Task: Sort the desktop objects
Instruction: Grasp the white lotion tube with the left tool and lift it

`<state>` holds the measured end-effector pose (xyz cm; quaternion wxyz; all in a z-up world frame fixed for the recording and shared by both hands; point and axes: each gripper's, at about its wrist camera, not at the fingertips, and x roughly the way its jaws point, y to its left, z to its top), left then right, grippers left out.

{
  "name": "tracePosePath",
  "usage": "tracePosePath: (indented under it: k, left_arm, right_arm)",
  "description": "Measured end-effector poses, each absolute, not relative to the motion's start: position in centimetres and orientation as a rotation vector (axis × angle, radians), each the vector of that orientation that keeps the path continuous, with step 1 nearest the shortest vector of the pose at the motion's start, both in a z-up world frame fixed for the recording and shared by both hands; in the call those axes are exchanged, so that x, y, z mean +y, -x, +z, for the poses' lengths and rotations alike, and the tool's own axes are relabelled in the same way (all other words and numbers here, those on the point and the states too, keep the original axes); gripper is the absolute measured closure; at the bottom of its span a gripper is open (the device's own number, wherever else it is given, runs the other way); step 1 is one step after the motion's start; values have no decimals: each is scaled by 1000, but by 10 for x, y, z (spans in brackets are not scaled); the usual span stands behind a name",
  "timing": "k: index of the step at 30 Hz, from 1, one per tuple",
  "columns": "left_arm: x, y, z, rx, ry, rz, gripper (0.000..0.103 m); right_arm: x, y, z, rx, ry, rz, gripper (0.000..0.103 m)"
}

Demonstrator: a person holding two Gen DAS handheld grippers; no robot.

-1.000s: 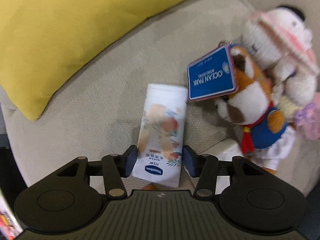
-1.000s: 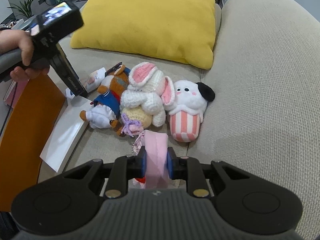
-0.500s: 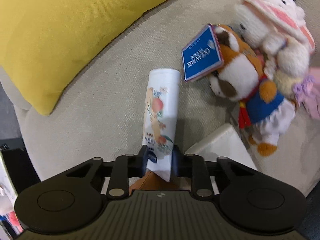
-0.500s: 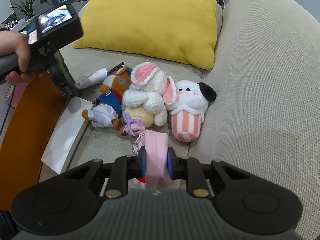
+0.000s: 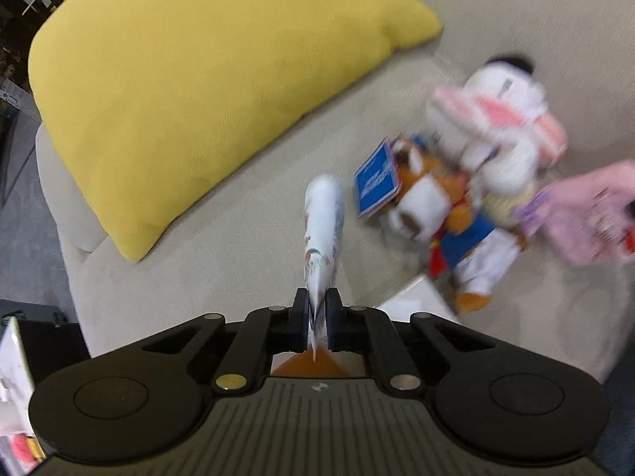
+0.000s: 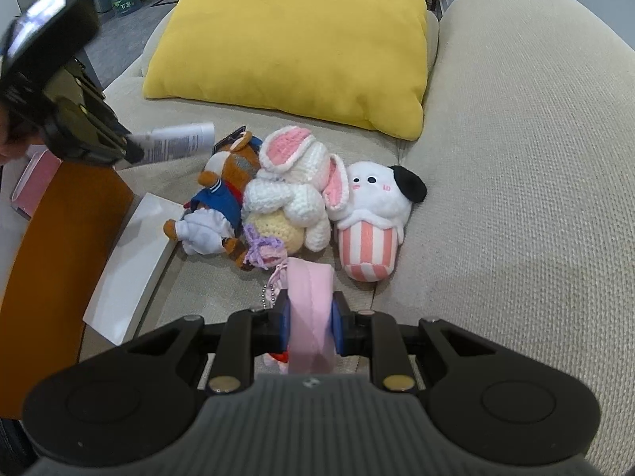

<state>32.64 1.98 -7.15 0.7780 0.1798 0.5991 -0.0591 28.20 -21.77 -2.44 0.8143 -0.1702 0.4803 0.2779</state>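
Tube (image 5: 322, 234) of lotion hung pinched by its flat crimped end in the left gripper (image 5: 317, 319), clear of the sofa (image 5: 222, 246), centre of the left wrist view.
Right gripper (image 6: 310, 327) was clamped on a pink pouch (image 6: 309, 309) at lower centre of its own view. Just above it lay 3 soft toys in a touching row: a fox (image 6: 222, 194), a crocheted rabbit (image 6: 289, 186), a striped puppy (image 6: 373, 218). A yellow cushion (image 6: 301, 39) filled the top, a white box (image 6: 135, 261) the lower left.

Coarse woven beige sofa cloth (image 6: 516, 198), matt yellow cushion fabric (image 6: 301, 35), crocheted yarn rabbit (image 6: 289, 182), smooth plastic tube (image 5: 323, 230), matt black plastic tongs (image 6: 310, 319).
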Motion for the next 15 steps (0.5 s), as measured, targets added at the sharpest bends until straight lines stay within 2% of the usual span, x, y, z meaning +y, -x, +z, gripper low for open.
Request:
tracePosePath:
  k: [5,15]
  left_arm:
    - [18,-338,-62,1371,-312,-173,96]
    - [16,-340,-61,1336,-319,-121,96]
  right_arm:
    - [-219,-284,-25,1036,359,588,82]
    - [-218,-282,-26,1032,363,584,82]
